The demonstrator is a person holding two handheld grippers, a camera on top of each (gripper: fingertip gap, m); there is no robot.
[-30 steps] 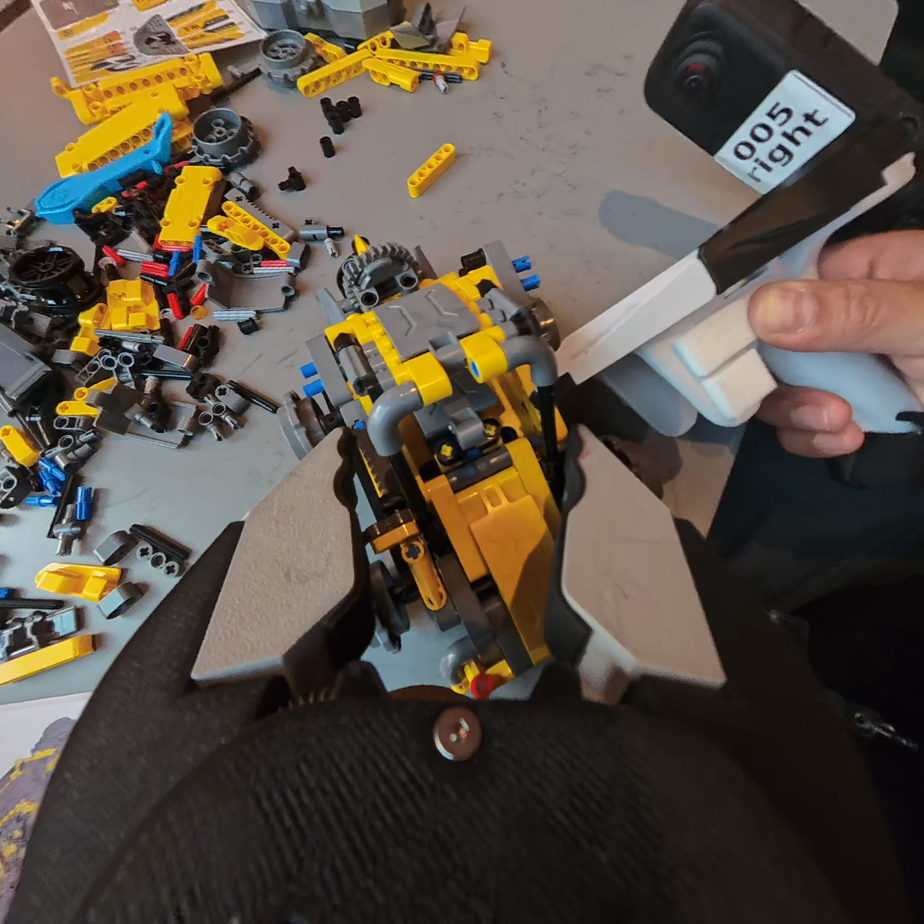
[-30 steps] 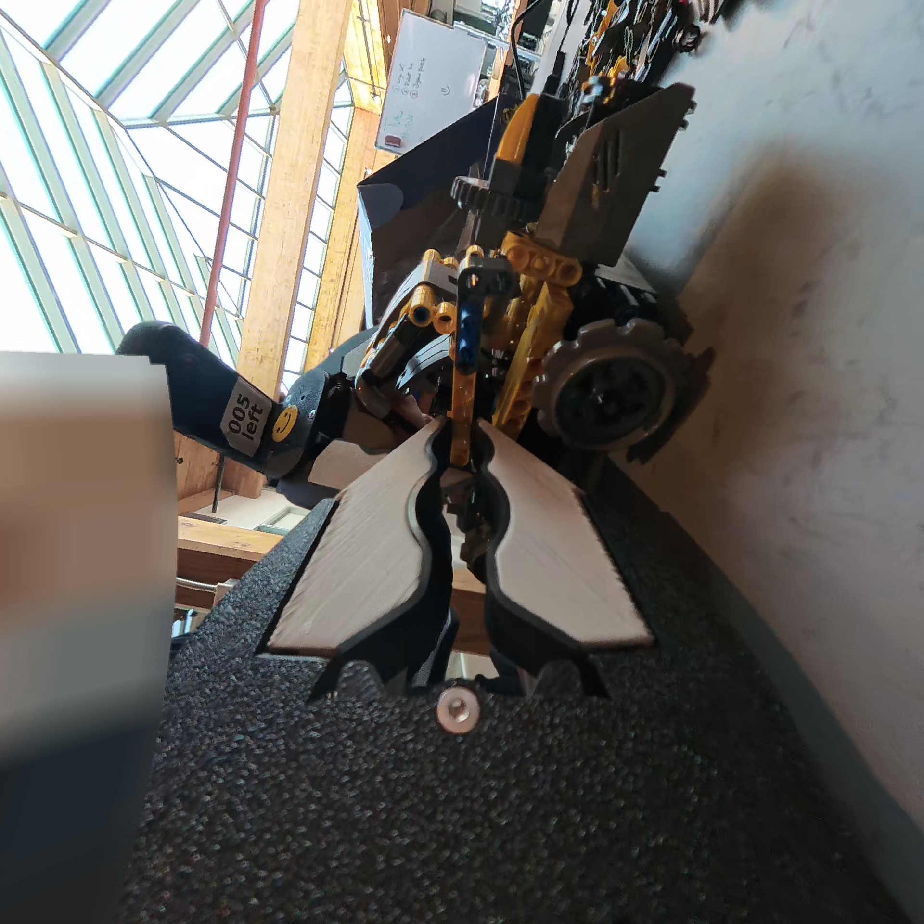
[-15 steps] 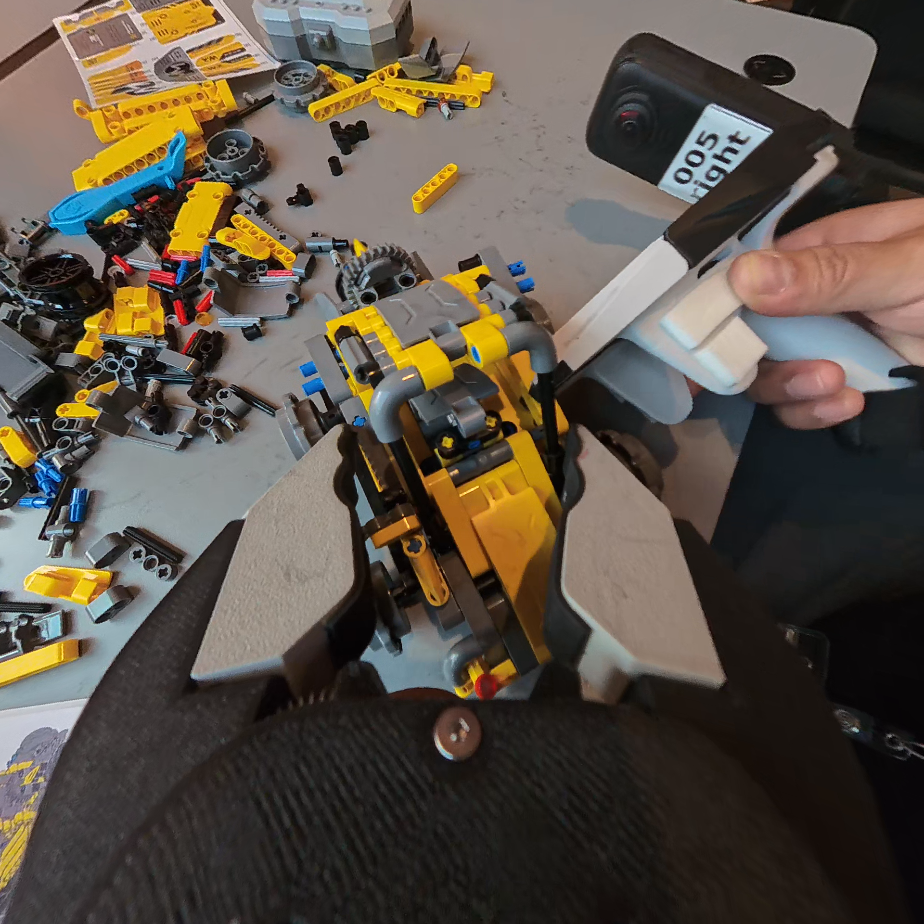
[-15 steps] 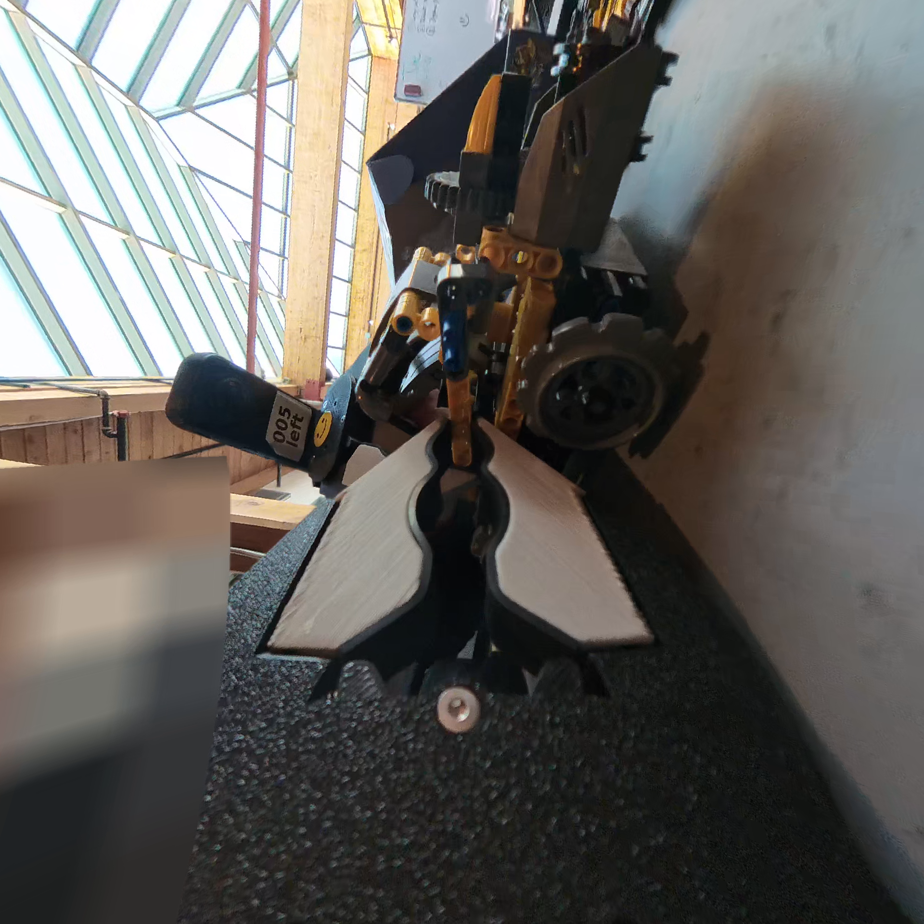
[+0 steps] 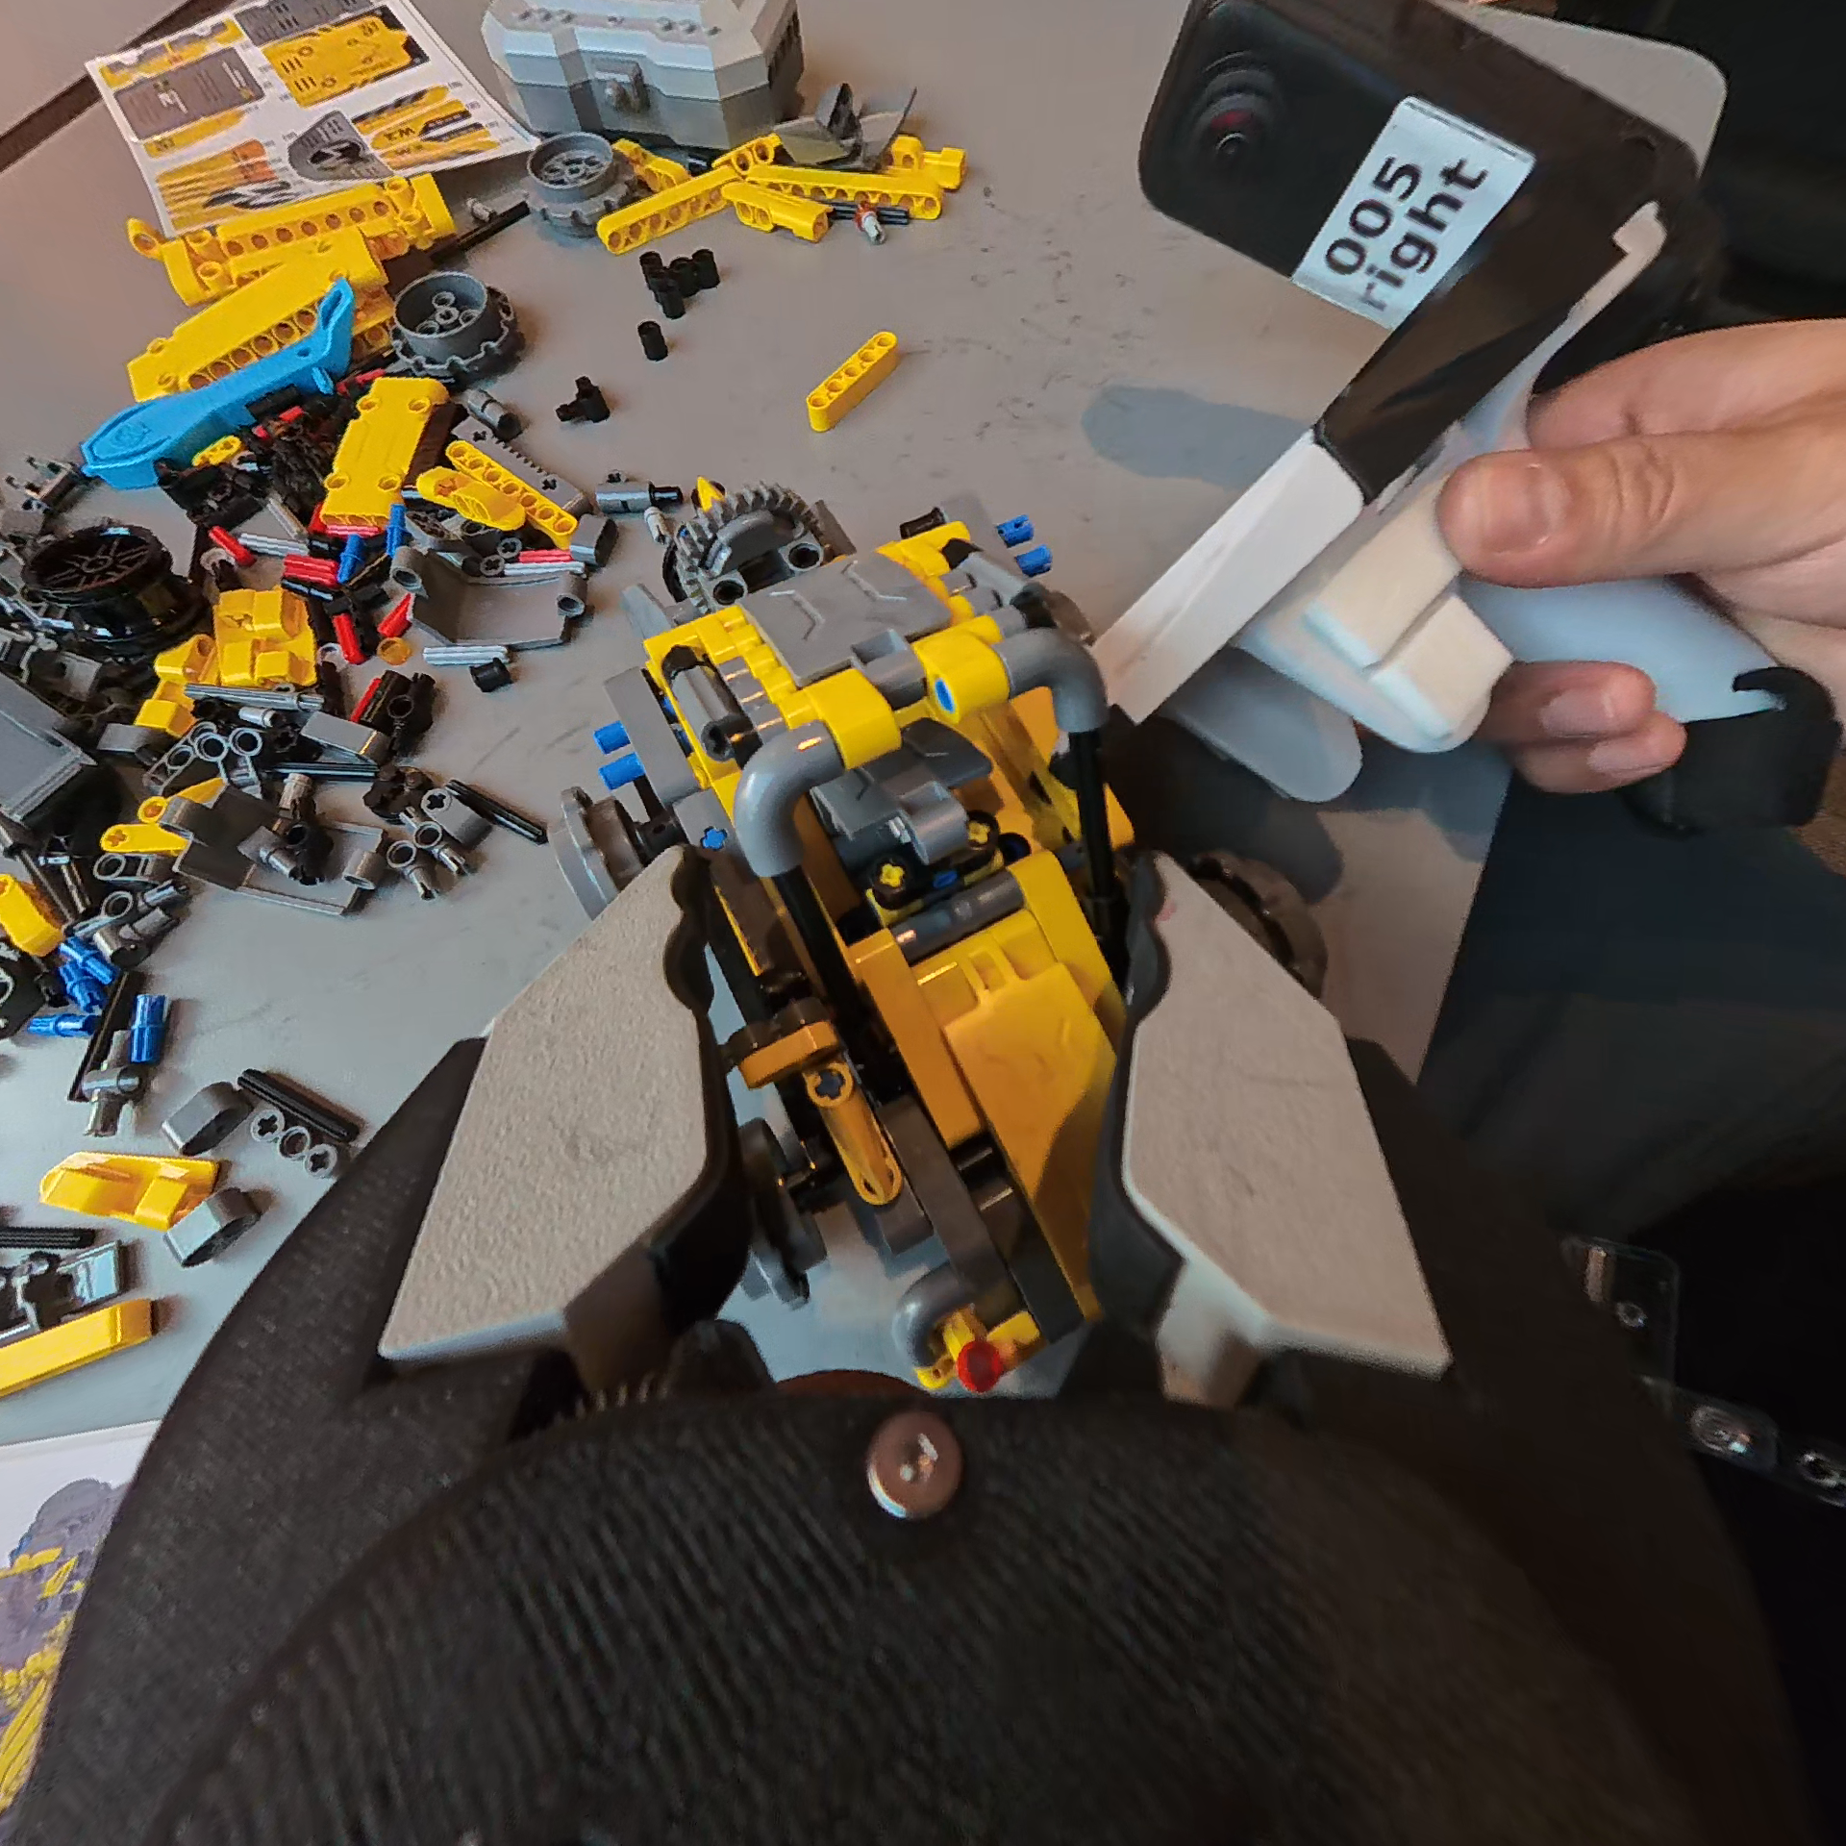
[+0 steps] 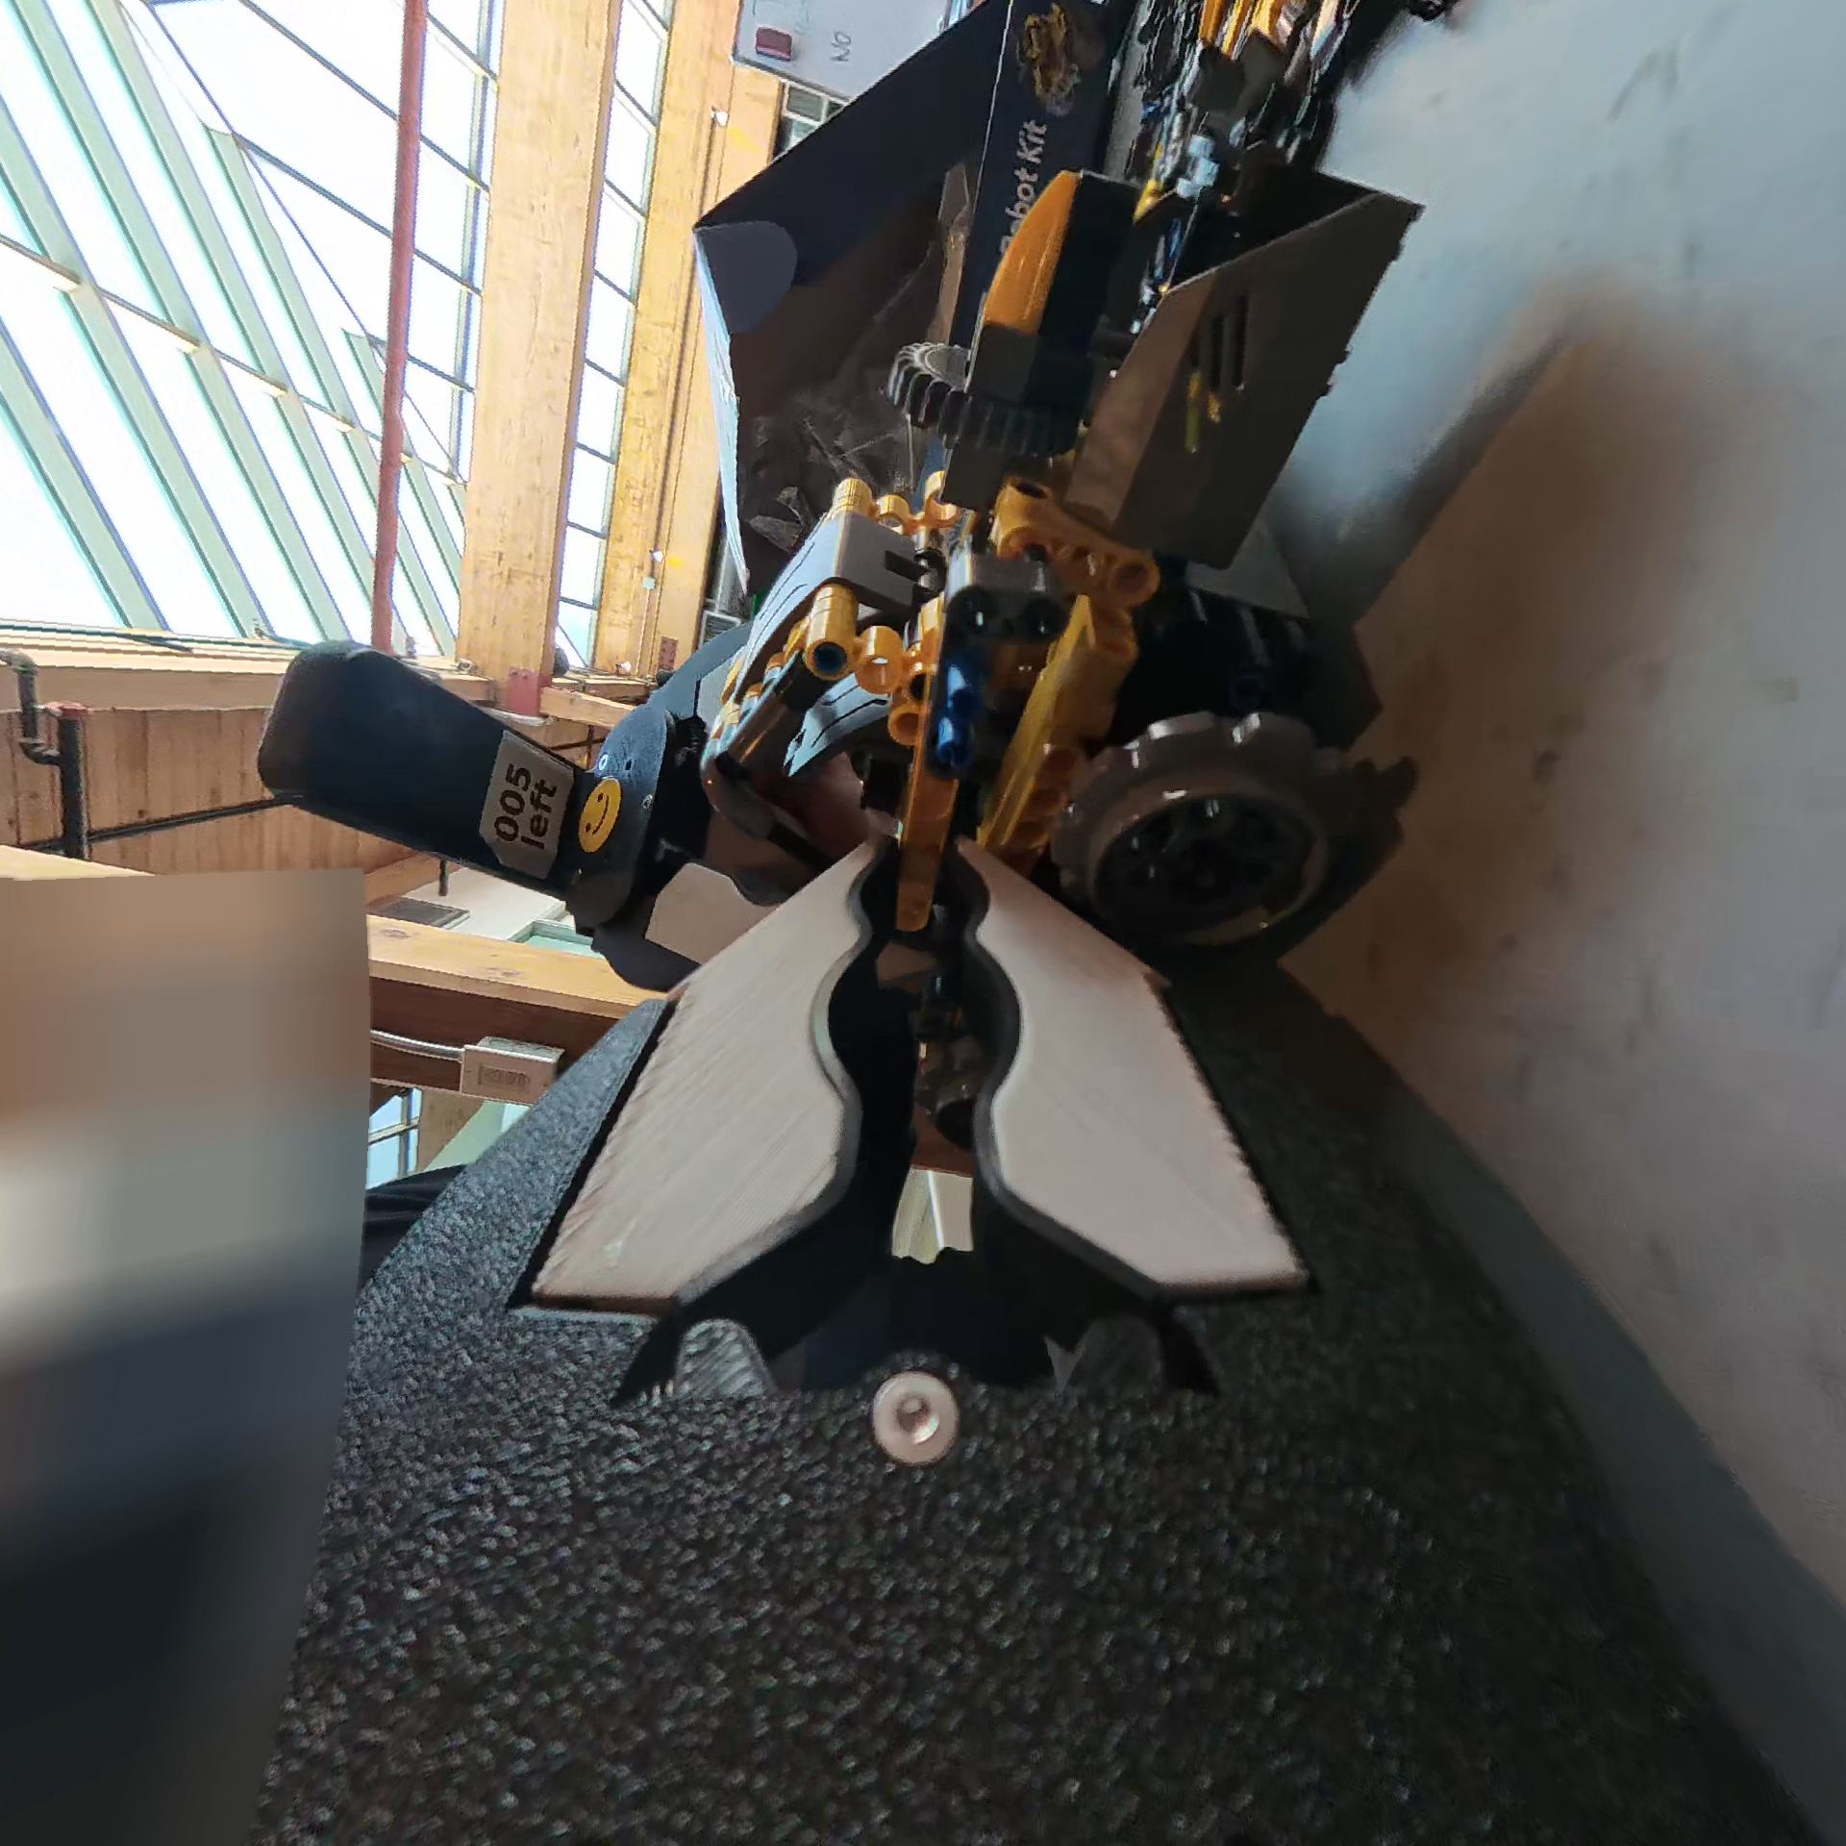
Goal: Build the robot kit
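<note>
A yellow and grey brick vehicle model (image 5: 899,799) stands on the grey table (image 5: 1049,330). My left gripper (image 5: 914,889) is shut on the model, with one finger on each side of its yellow body. My right gripper (image 6: 919,879) is shut on a thin yellow beam (image 6: 924,829) at the model's side, next to a grey wheel (image 6: 1209,839). In the left wrist view the right gripper (image 5: 1299,619) comes in from the upper right, held by a hand (image 5: 1648,559), and the model hides its tips. The left gripper's body (image 6: 479,789) shows in the right wrist view.
Several loose yellow, grey, black and blue pieces (image 5: 250,649) cover the table's left side. A blue part (image 5: 220,400), a lone yellow beam (image 5: 851,380), a printed sheet (image 5: 300,110) and a grey block (image 5: 639,60) lie farther off. A dark box (image 6: 879,280) stands behind the model. Only a small space, under 4 cm, lies between the two pairs of fingers.
Both grippers keep their hold on the model. The right gripper has shifted and turned a little, and the model sits slightly higher and nearer in its view.
</note>
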